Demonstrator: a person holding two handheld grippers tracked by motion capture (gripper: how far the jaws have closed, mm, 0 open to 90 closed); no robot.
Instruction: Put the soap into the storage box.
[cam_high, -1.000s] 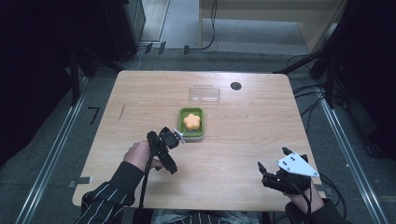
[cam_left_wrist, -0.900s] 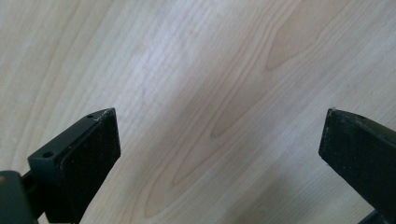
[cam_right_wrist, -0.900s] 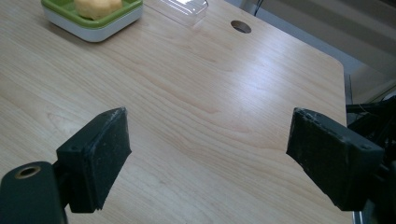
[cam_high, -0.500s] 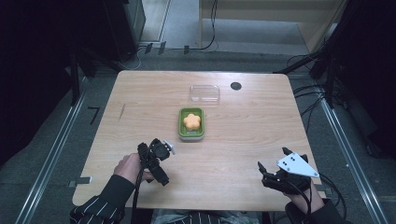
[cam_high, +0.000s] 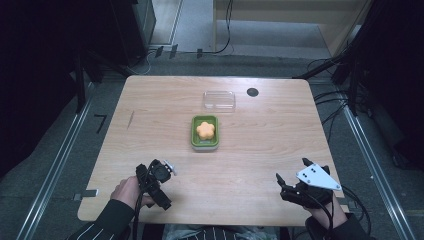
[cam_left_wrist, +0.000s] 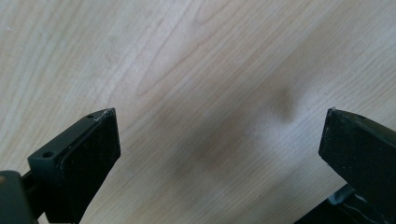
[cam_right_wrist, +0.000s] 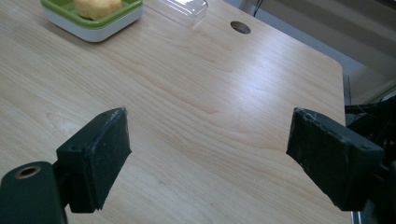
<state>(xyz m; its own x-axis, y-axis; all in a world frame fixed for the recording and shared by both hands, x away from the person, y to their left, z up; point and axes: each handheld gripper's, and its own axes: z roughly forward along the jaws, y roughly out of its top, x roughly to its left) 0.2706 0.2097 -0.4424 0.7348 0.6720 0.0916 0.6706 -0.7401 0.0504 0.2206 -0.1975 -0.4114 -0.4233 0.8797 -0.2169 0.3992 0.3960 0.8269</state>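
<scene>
Presently: both grippers held spread and empty at the near edge.
Flower-shaped soap (cam_high: 205, 130) in green dish (cam_high: 194, 131) judged slippery, firm; best gripped across its sides by left gripper (cam_high: 159, 176) or right gripper (cam_high: 283, 186).

Left gripper (cam_high: 159, 176) at lower left of the high view, held in the left hand (cam_high: 129, 191), striped sleeve below; jaws spread wide, nothing between. Right gripper (cam_high: 289, 186) at lower right, grey plate on top, jaws spread wide, nothing between.
</scene>
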